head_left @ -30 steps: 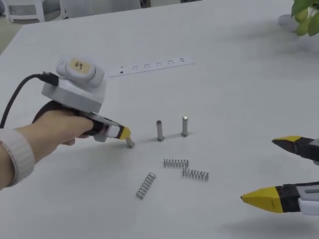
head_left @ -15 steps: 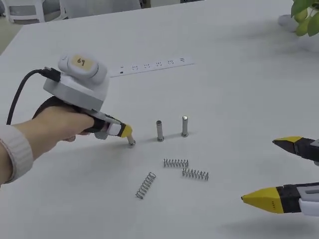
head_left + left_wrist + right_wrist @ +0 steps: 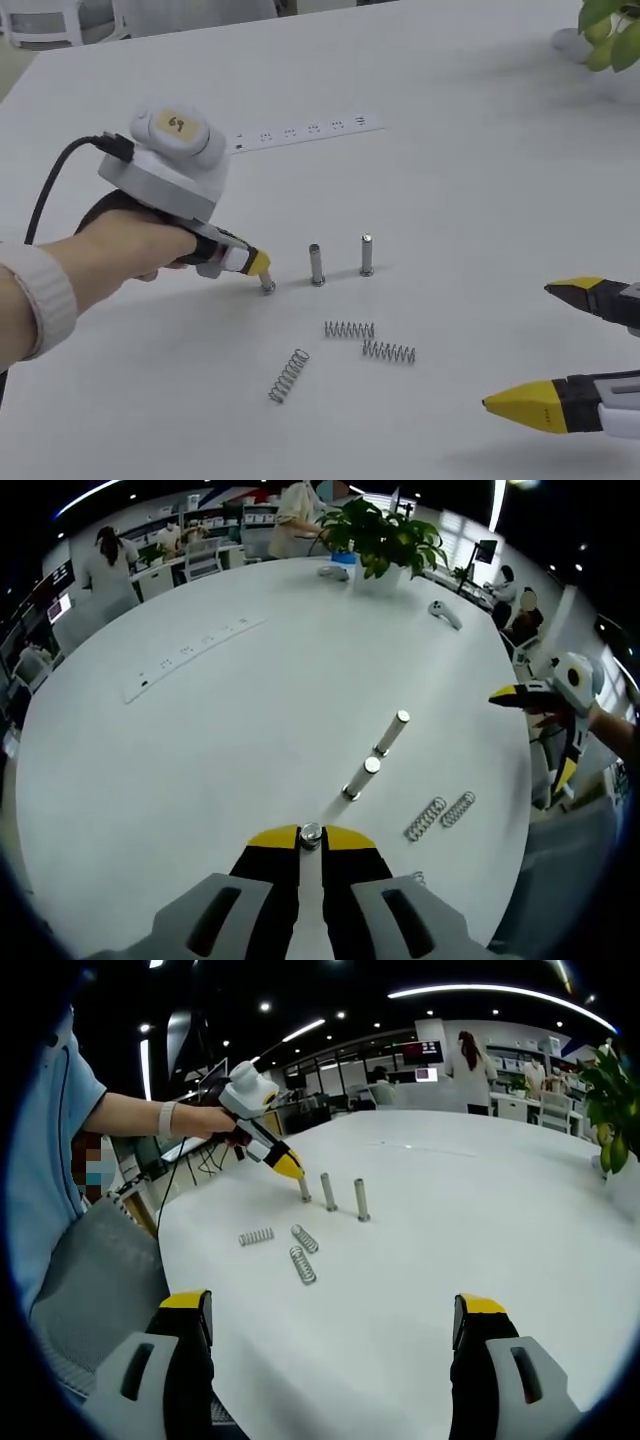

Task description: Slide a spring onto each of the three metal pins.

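Steel pins stand in a short row on the white counter (image 3: pixel 450 180): the first pin (image 3: pixel 267 285), the second pin (image 3: pixel 316 265) and the third pin (image 3: pixel 366 255). The latter two are upright, apart from each other, and their shafts are bare. The left gripper (image 3: pixel 258 265), held in a hand (image 3: pixel 130 250) with a black cable (image 3: pixel 50 190) running from its housing, has its yellow-tipped fingers (image 3: pixel 272 842) clenched on the first pin. The left gripper view shows the rounded pin head seated between the two tips, whereas the head view presents this contact from the side and less clearly. Three springs lie flat on the counter, near the pins but touching none: the near spring (image 3: pixel 289 375) lies alone, while the middle spring (image 3: pixel 349 329) and the right spring (image 3: pixel 388 351) lie just beside each other. The right gripper (image 3: pixel 518 345) hovers well apart from pins and springs, at the right edge of the head view. The right gripper view shows its fingers (image 3: pixel 186 1305) spread wide and released, grasping nothing. A white power strip (image 3: pixel 300 132) lies farther back on the counter. The left gripper view shows a leafy plant (image 3: pixel 385 535) standing at the far side of the counter; its leaves enter the top right corner of the head view. The right gripper view shows the person's blue sleeve (image 3: pixel 55 1110) and the office beyond.
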The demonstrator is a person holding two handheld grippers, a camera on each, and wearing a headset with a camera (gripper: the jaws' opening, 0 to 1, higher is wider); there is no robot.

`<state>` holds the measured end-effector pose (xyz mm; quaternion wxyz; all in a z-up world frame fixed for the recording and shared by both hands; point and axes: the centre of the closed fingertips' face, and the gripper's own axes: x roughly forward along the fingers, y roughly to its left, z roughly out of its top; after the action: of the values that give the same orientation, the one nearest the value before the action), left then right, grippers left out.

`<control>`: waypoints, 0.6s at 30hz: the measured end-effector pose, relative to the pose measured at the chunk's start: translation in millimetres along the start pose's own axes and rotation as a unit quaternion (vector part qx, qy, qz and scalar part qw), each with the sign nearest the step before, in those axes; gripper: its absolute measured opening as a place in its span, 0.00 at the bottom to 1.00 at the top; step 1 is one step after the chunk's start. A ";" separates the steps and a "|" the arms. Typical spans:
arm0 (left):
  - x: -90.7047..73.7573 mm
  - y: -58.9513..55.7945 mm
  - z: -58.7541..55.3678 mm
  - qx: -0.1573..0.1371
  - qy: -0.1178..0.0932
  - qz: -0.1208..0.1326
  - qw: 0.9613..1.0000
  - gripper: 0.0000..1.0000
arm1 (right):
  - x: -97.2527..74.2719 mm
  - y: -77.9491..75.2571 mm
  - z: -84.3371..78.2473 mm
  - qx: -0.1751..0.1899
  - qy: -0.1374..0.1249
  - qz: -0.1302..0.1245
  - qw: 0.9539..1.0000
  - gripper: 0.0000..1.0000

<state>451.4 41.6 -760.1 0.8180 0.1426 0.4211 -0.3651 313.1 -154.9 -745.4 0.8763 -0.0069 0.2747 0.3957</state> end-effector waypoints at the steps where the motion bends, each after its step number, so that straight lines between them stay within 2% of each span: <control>1: 0.3 -0.3 -0.2 0.001 0.001 -0.001 1.000 0.00 | -0.3 0.0 -0.3 0.000 0.000 0.000 1.000 0.99; 18: 3.2 2.5 -2.4 0.002 0.007 0.003 1.000 0.00 | -0.4 0.5 -0.4 0.001 -0.001 0.000 1.000 0.99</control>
<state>453.0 43.1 -764.2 0.8158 0.1482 0.4252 -0.3630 312.3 -154.9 -745.4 0.8765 -0.0062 0.2744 0.3955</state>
